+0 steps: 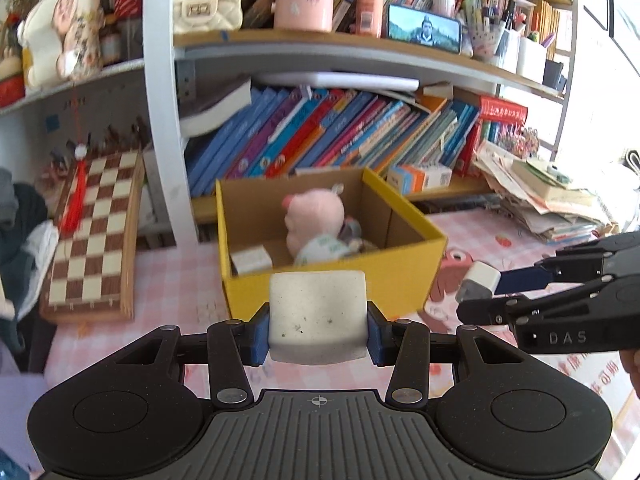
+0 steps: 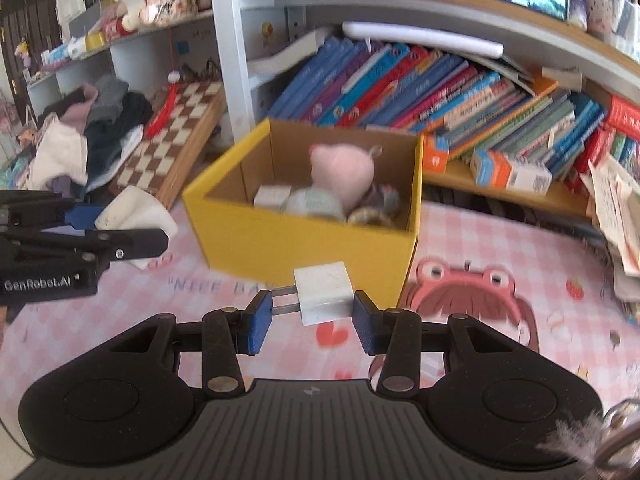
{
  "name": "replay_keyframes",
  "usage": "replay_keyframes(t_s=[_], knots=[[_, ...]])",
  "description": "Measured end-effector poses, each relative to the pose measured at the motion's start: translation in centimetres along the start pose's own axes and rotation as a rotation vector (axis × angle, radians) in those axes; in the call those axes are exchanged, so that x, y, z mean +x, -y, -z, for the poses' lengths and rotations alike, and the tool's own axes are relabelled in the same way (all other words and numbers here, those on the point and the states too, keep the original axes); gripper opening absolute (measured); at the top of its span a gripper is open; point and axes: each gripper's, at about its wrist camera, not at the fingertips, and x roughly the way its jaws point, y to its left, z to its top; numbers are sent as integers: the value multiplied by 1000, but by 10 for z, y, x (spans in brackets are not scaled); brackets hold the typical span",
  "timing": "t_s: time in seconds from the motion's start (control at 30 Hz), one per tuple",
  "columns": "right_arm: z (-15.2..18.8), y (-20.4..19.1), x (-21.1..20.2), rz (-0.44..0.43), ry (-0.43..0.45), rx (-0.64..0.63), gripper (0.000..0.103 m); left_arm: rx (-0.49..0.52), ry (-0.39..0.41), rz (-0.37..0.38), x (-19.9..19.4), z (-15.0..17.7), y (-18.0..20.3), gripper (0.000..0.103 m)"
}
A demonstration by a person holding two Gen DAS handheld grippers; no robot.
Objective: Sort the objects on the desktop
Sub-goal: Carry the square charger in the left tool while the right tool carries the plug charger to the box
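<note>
- Yellow cardboard box (image 1: 336, 276), left wrist view: it stands open-topped at the centre of the frame on a pink checked tablecloth (image 1: 168, 280).
- Inside the box lie a pink plush pig (image 1: 316, 214), a small white carton (image 1: 251, 261) at lower left and blurred items beside the pig.
- The left gripper (image 1: 318, 330) sits at lower centre, its blue pads clamped on a white foam block (image 1: 318, 316) held just in front of the box's near wall.
- At right of the frame the right gripper (image 1: 486, 292) enters sideways, pinching a white plug adapter (image 1: 478, 286).
- A chessboard (image 1: 94, 232) leans at left; rows of books (image 1: 332, 132) fill the shelf behind the box.
- Right wrist view: the box (image 2: 304, 236) occupies the centre, the pig (image 2: 344, 170) and the carton (image 2: 272, 196) within it.
- The right gripper (image 2: 313, 322) at lower centre grips the adapter (image 2: 325, 294) between its pads, with the metal prongs pointing left, held close before the box's near wall.
- At left of the frame the left gripper (image 2: 120, 226) reaches in, closed on the foam block (image 2: 134, 216).
- A pink cartoon figure (image 2: 464, 292) is printed on the cloth (image 2: 500, 240) right of centre.
- Heaped clothes (image 2: 84, 136) lie at upper left beside the chessboard (image 2: 176, 132).
</note>
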Motion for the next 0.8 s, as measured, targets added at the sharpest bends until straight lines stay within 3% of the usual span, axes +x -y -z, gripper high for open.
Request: replay_keyframes(t_s=[0.37,0.8], knots=[[-56,19,30,-7,42,-59,41,24,7,-40,40,-39,-4,44],[-95,25,120,55,-16,-211,42,11,-72,-111,118,-65,-16,44]])
